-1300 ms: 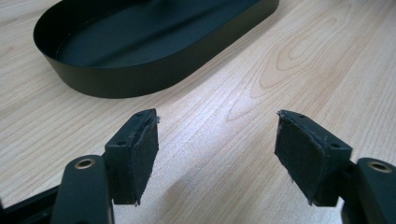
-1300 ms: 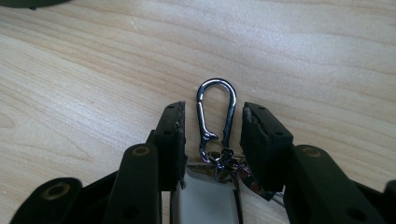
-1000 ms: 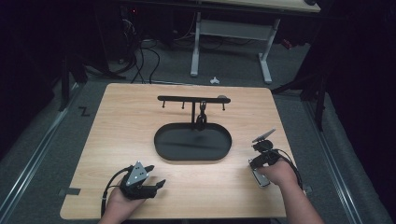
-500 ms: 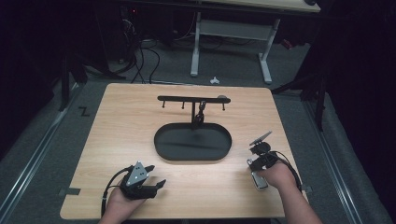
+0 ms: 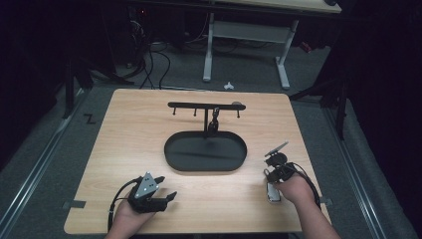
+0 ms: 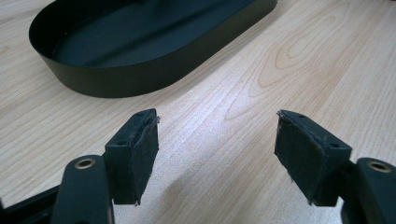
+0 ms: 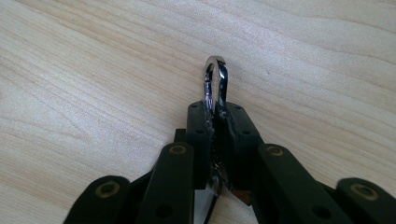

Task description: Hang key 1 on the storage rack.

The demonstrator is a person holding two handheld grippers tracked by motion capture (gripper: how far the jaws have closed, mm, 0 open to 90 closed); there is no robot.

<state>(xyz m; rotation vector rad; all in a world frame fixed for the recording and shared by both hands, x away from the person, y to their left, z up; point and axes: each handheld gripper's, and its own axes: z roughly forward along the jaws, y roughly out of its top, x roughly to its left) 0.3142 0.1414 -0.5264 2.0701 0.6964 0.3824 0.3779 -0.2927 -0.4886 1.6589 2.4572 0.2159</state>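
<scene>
Right gripper (image 7: 216,112) clenched on a shiny metal ring (image 7: 216,77), jaws having just been closing, ring pinched between the pads with its loop poking out past the tips over bare wood. In the high view, right gripper (image 5: 271,169) at about 4 o'clock on the desk (image 5: 134,134), just off the right end of the black oval tray (image 5: 205,167); something pale and silvery (image 5: 272,192) beside the right hand (image 5: 291,186), too small to identify. Left gripper (image 6: 215,149) released, pads (image 6: 142,151) well apart, nothing between them, pointed at the black oval tray (image 6: 116,81). In the high view, left gripper (image 5: 161,194) at about 7 o'clock, near the front edge. Black hook rack (image 5: 206,105) upright at 12 o'clock of the tray, one small dark item (image 5: 215,122) hanging from it.
</scene>
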